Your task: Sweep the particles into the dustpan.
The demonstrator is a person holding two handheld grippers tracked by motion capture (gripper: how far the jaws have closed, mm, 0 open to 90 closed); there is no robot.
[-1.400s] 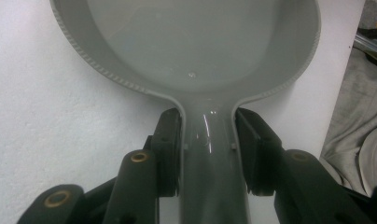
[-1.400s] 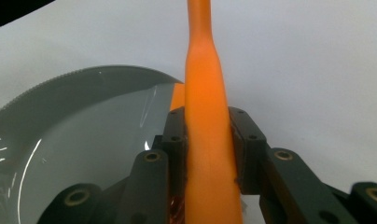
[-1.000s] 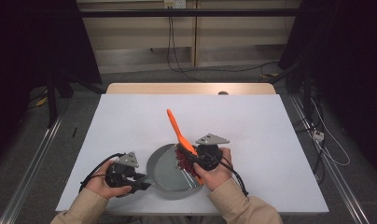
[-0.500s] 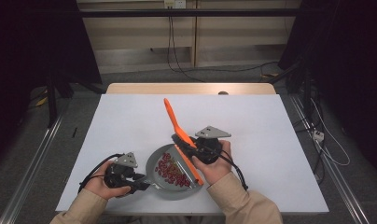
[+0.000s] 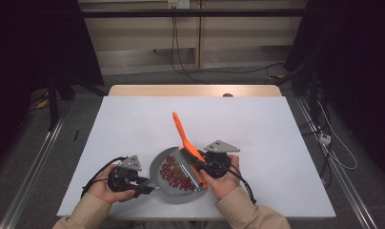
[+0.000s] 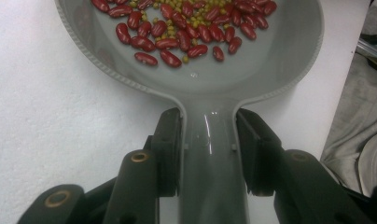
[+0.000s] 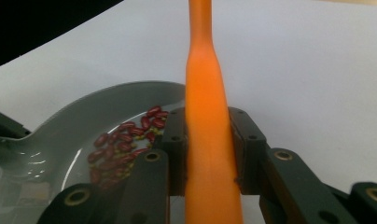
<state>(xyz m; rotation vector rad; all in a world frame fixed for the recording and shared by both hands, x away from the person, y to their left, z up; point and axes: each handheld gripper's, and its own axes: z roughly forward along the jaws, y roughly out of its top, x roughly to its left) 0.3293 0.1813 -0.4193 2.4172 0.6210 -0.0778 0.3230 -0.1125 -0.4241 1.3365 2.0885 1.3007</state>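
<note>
A grey pan [image 5: 158,164] sits near the table's front edge, holding red kidney beans [image 5: 175,173] mixed with small green ones. My left gripper [image 5: 145,188] is shut on the pan's handle [image 6: 208,158], which lies between its pads [image 6: 170,140]. The beans [image 6: 186,28] are heaped at the far side of the pan [image 6: 270,60]. My right gripper [image 5: 196,164] is shut on an orange spatula [image 5: 181,131]. Its handle slants up and away to the left, and its blade end dips over the pan's right side. In the right gripper view the spatula [image 7: 206,70] runs straight up between the jaws, with the pan [image 7: 74,126] and beans [image 7: 123,142] to its left.
The white table top [image 5: 257,129] stretches bare behind and to the right of the pan. A wooden strip [image 5: 195,90] edges the back of the table. Cables [image 5: 181,57] lie on the floor beyond, and metal rails [image 5: 33,162] run along both sides of the table.
The beans, bunched at the pan's right edge a second ago, now lie spread over its middle. The right gripper and spatula rose a little, then came back down over the pan.
</note>
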